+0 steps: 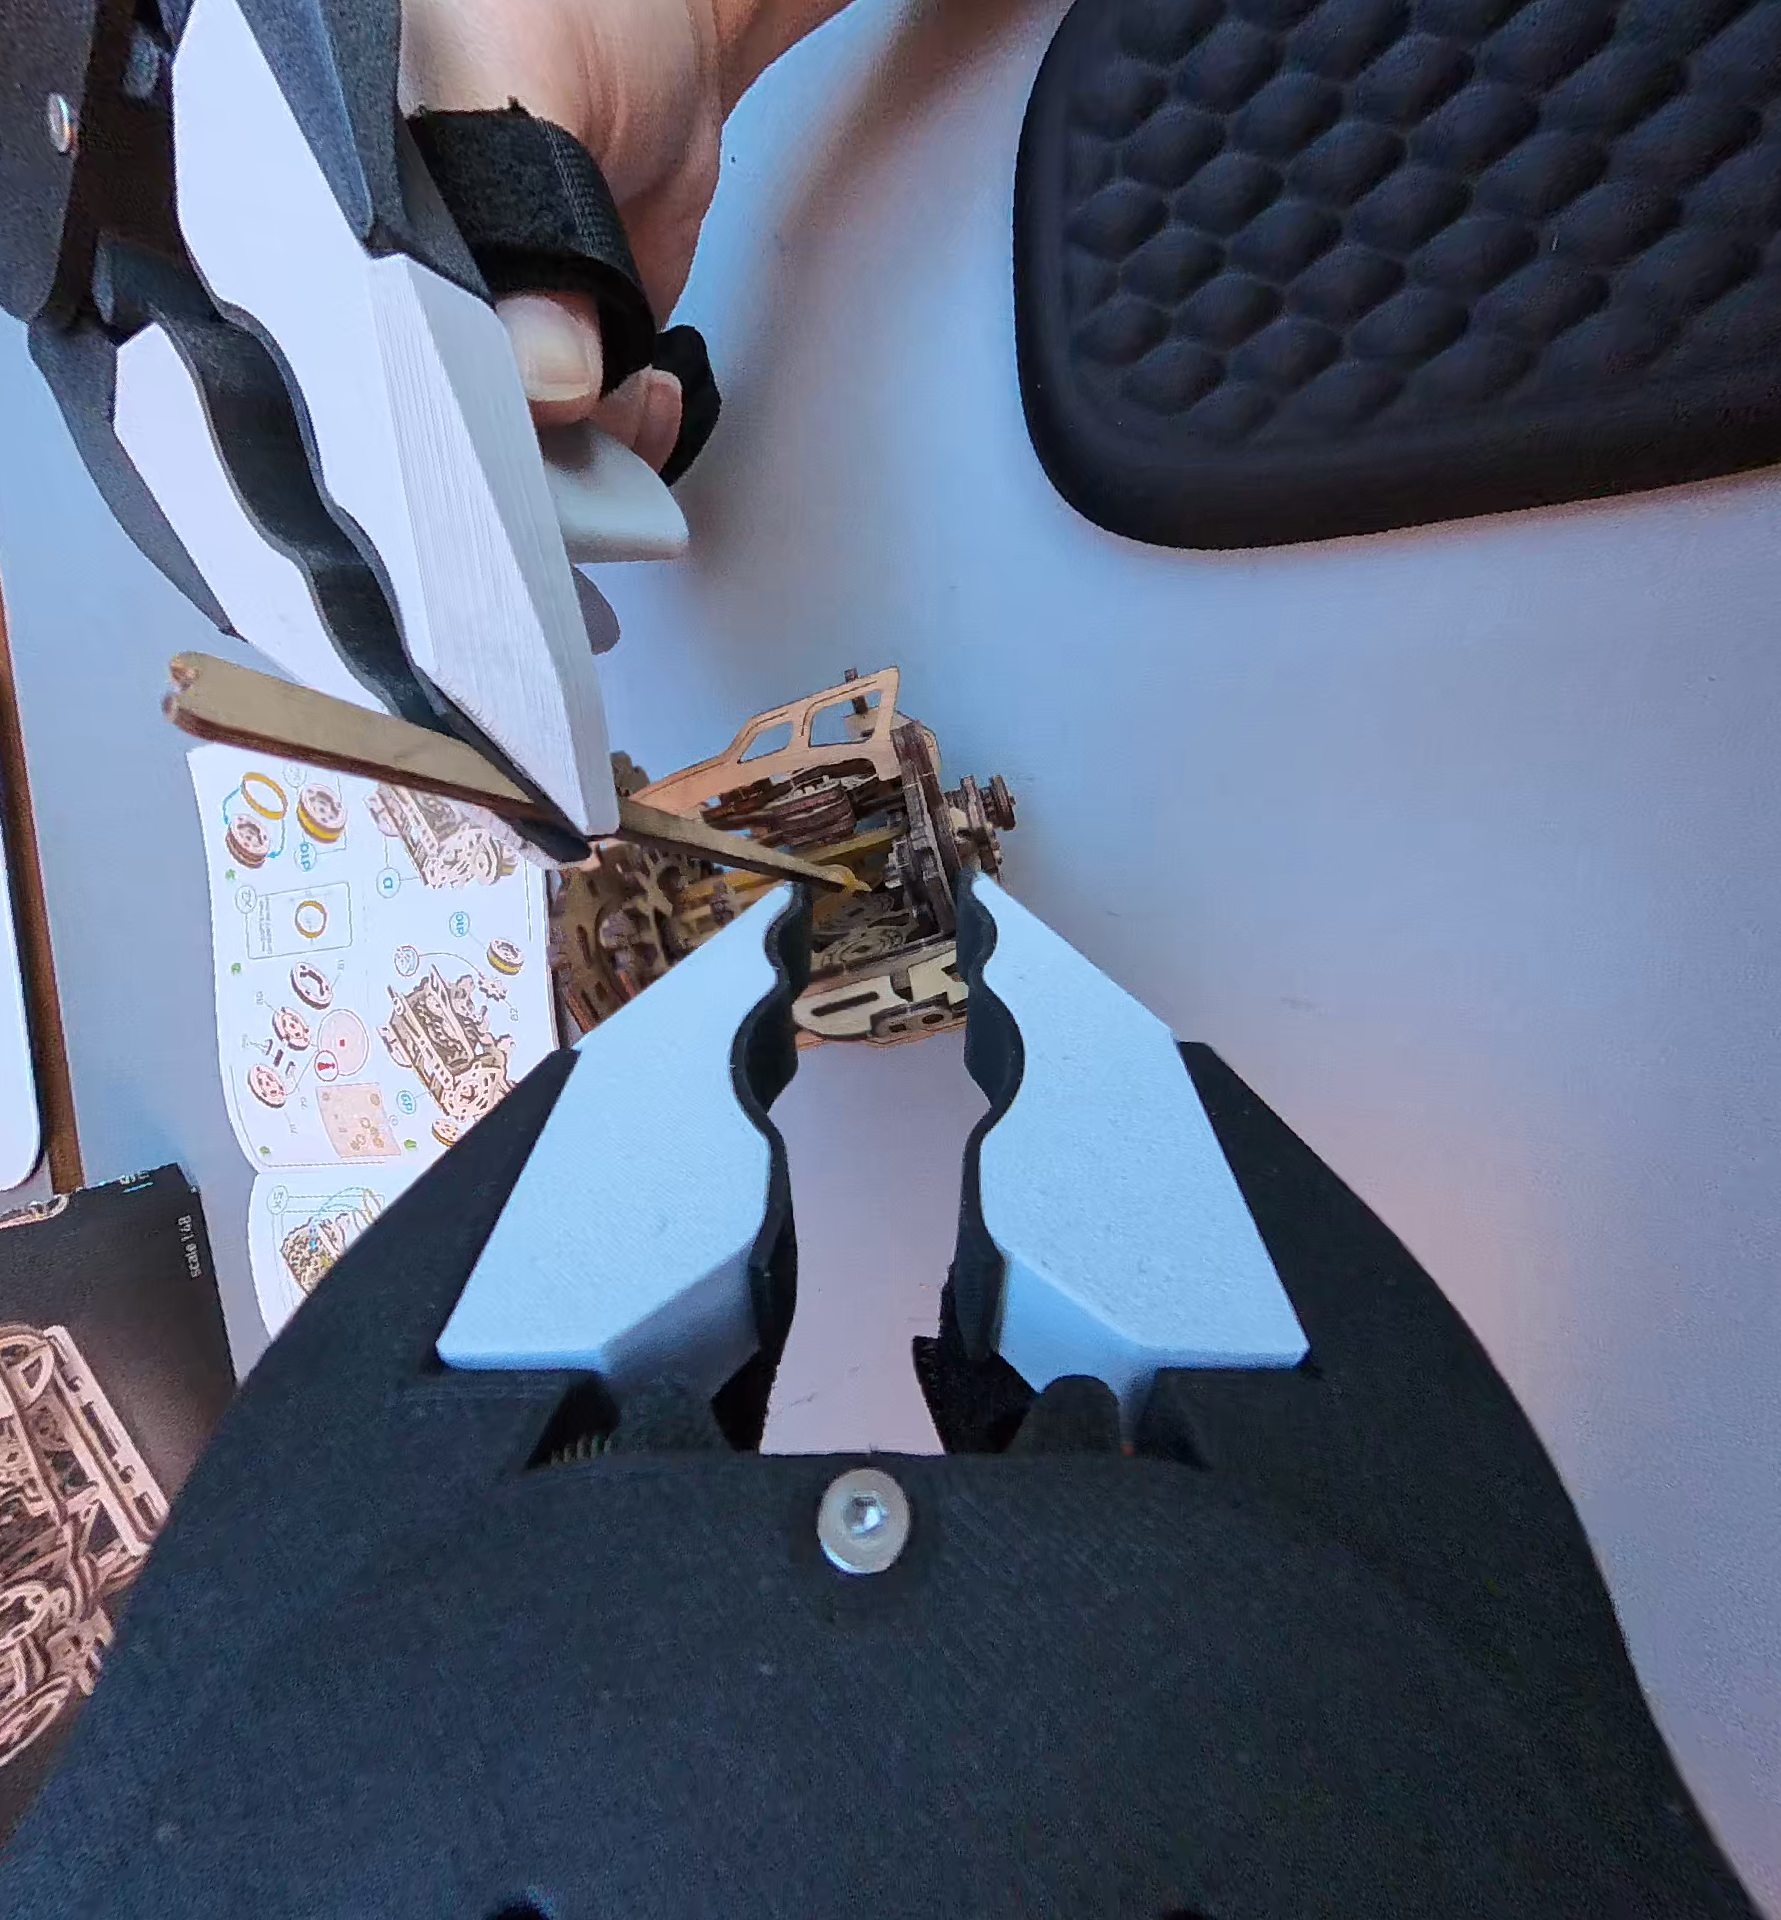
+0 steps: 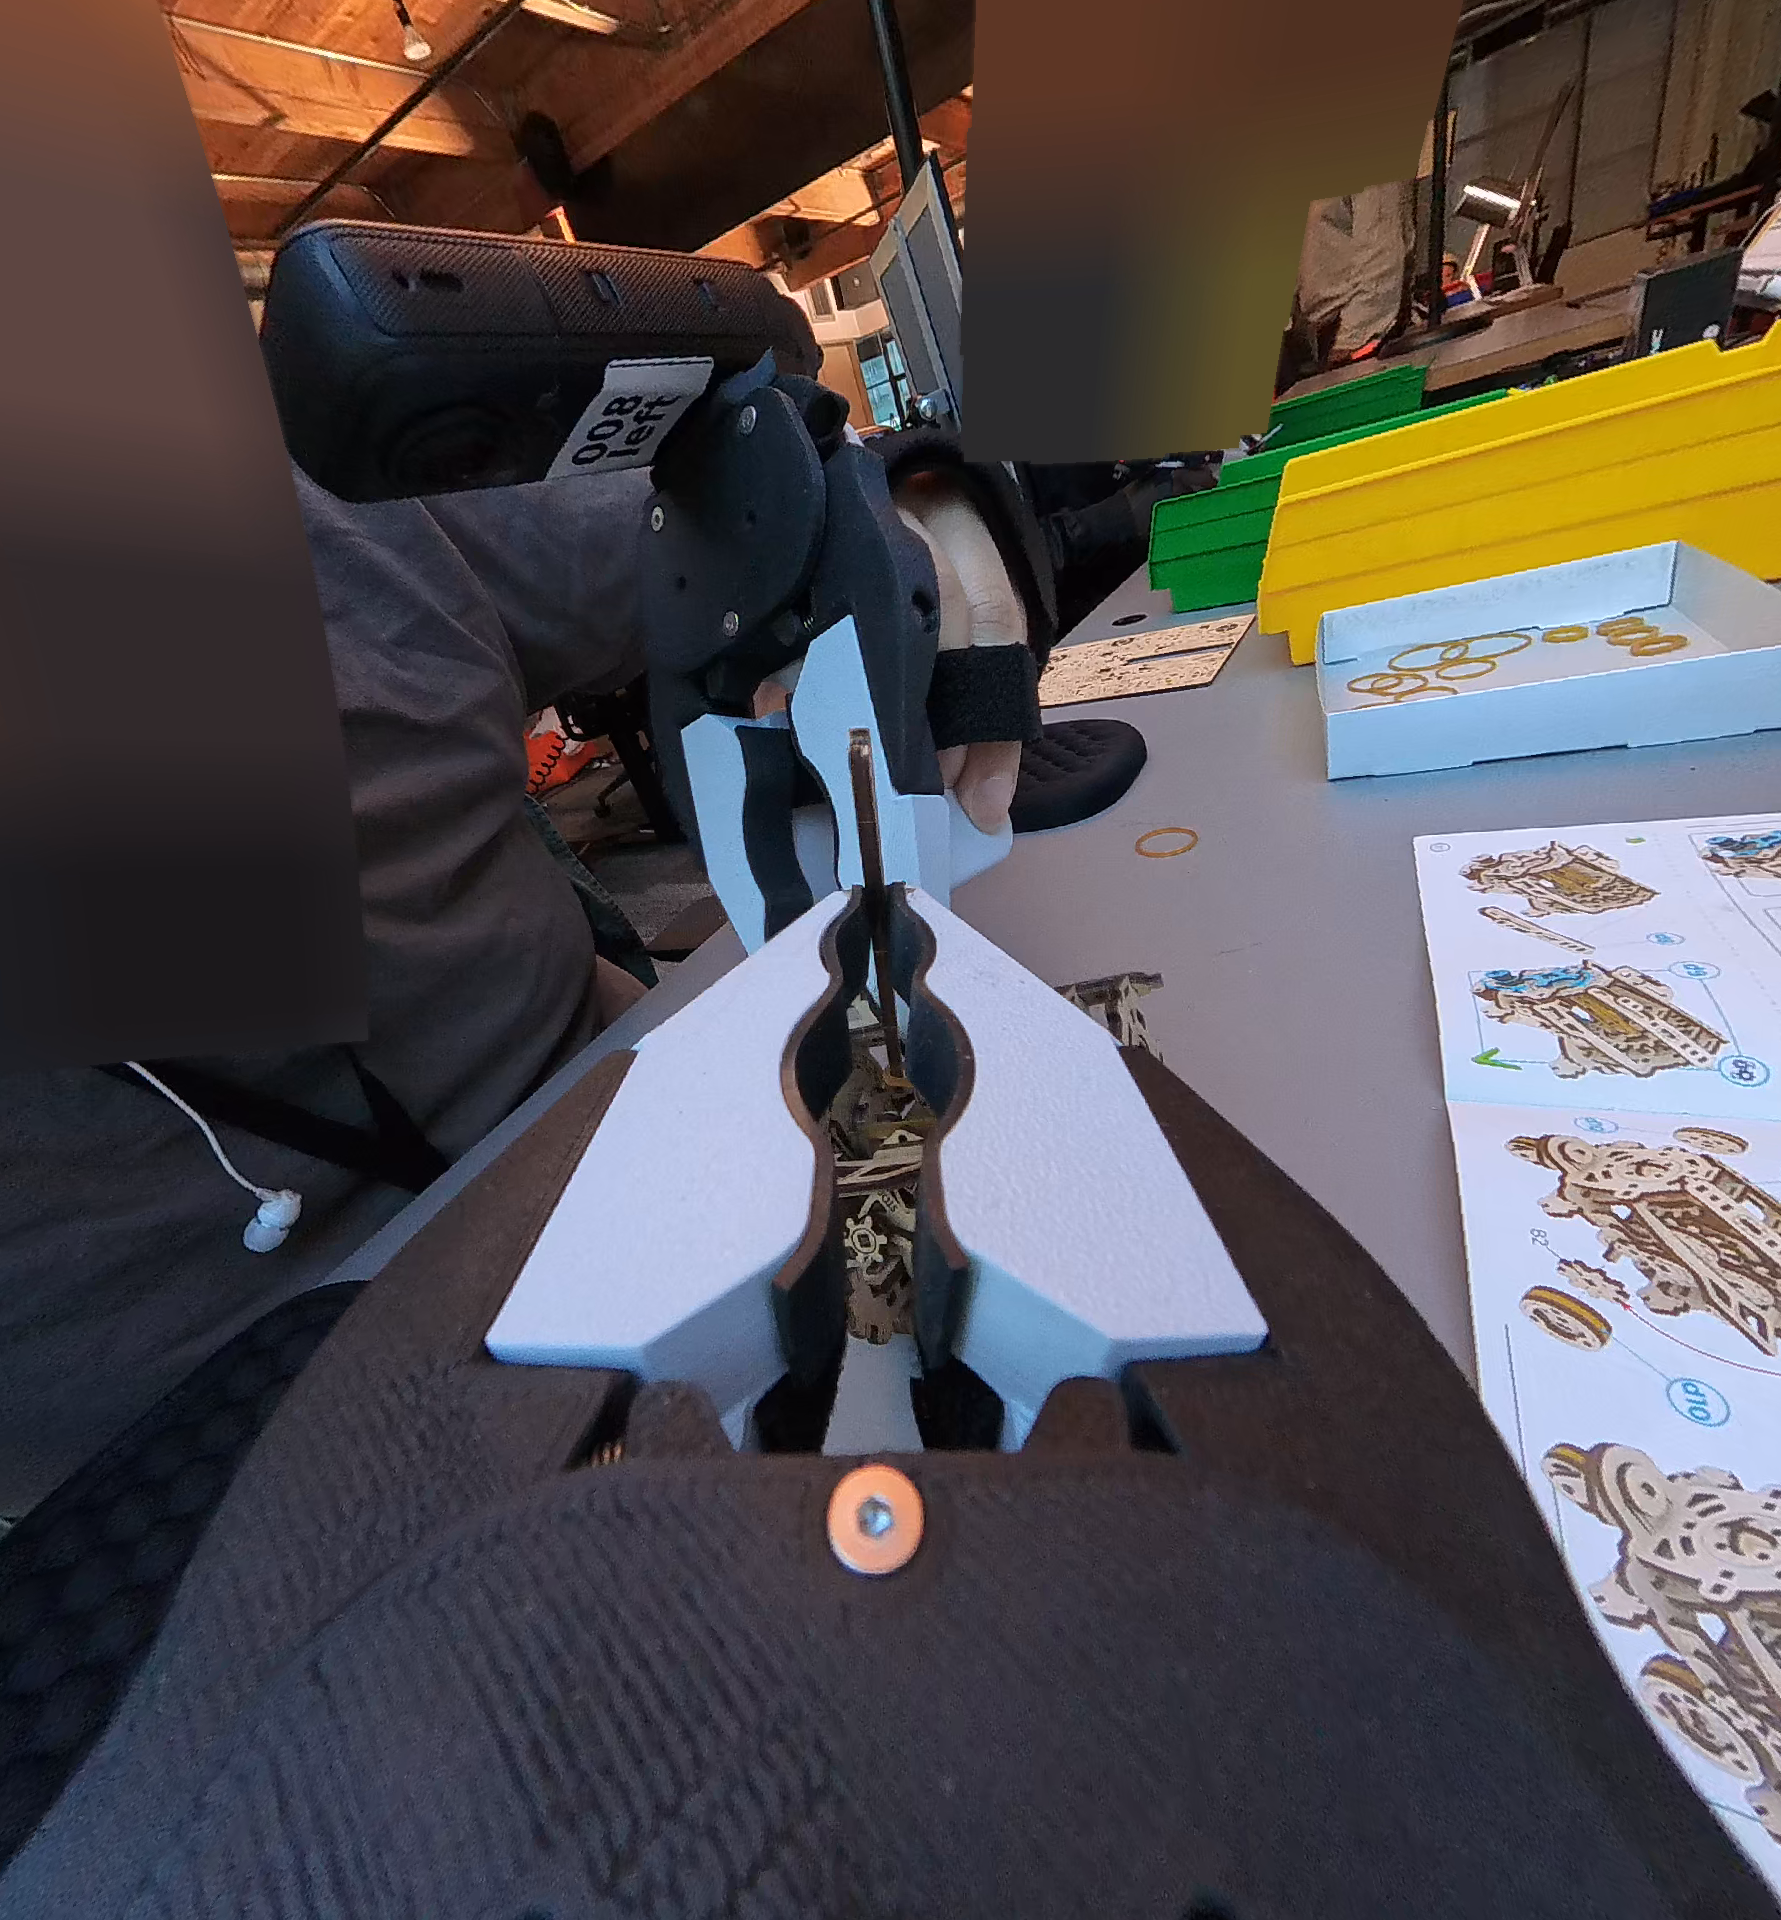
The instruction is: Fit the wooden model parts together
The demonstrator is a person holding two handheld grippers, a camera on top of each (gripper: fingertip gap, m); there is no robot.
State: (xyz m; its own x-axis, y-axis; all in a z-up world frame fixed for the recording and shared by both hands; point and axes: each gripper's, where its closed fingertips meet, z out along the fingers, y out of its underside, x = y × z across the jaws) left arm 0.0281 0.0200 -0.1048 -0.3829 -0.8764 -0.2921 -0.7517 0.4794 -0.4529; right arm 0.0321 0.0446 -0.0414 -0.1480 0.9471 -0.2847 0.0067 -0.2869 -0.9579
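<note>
Left wrist view. Left gripper [image 1: 881, 904] fills the lower half of the frame, fingers running up to centre. Its jaws stand partly apart and close on the near end of the wooden model [image 1: 824, 883], a laser-cut vehicle body with gears showing, which sits on the pale table [image 1: 1385, 935] at frame centre. Fingertips touch the model's sides.

Right gripper [image 1: 569, 831] enters from the upper left, carried by a hand [image 1: 595, 135] with a black strap. Its jaws are pinched tight on a thin wooden stick [image 1: 366, 743]. The stick slants down to the right; its tip lies in the model's open top among the gears. Whether the tip is seated cannot be told.

Instruction sheet [image 1: 366, 956] lies at left centre, touching the model's left side. Black kit box [image 1: 44, 1455] at lower left. Black honeycomb pad [image 1: 1437, 260] at upper right.

Right wrist view. Right gripper [image 2: 878, 904] at centre, jaws nearly closed on the wooden stick [image 2: 862, 821], which stands up past the fingertips. Model gears [image 2: 870, 1195] show through the gap between the fingers, below.

Left gripper [image 2: 813, 883] is just behind, reaching down from upper centre. White tray [image 2: 1582, 717] holding rubber bands at right. Yellow bins [image 2: 1551, 488] and green bins [image 2: 1229, 530] behind it. One loose rubber band [image 2: 1166, 842] on the table. Instruction sheets [image 2: 1644, 1195] at right edge.
</note>
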